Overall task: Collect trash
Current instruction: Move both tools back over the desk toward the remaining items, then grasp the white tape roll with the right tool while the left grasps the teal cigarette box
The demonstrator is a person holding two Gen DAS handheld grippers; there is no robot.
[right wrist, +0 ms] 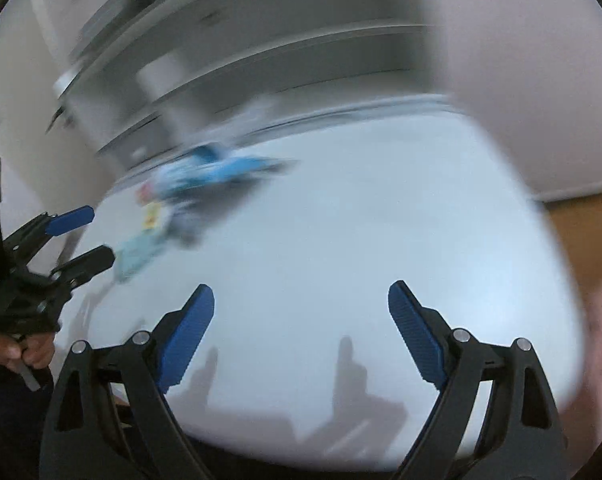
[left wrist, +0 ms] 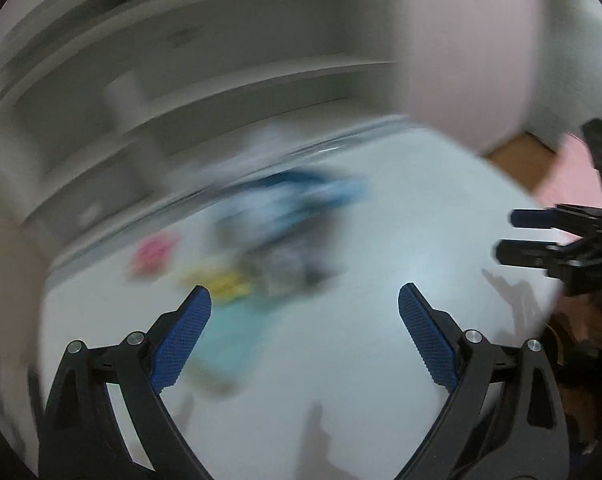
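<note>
Both views are smeared by motion blur. A pile of trash [left wrist: 285, 220] lies on the white table [left wrist: 341, 340]: blue and white wrappers, a pink piece [left wrist: 153, 254], a yellow piece [left wrist: 225, 282] and a pale teal sheet [left wrist: 233, 336]. My left gripper [left wrist: 304, 300] hangs above the table just in front of the pile, open, nothing between its blue pads. My right gripper [right wrist: 301, 294] is open and empty over bare table; the trash pile [right wrist: 213, 176] lies far to its upper left. Each view shows the other gripper at its edge: the right one [left wrist: 505, 236], the left one [right wrist: 101, 236].
Grey shelving or cabinets [left wrist: 221, 80] run behind the table's far edge. A pale wall [right wrist: 541, 80] stands at the right, with brown floor [right wrist: 581, 232] beyond the table's right edge. A person's hand [right wrist: 33, 352] holds the left gripper's handle.
</note>
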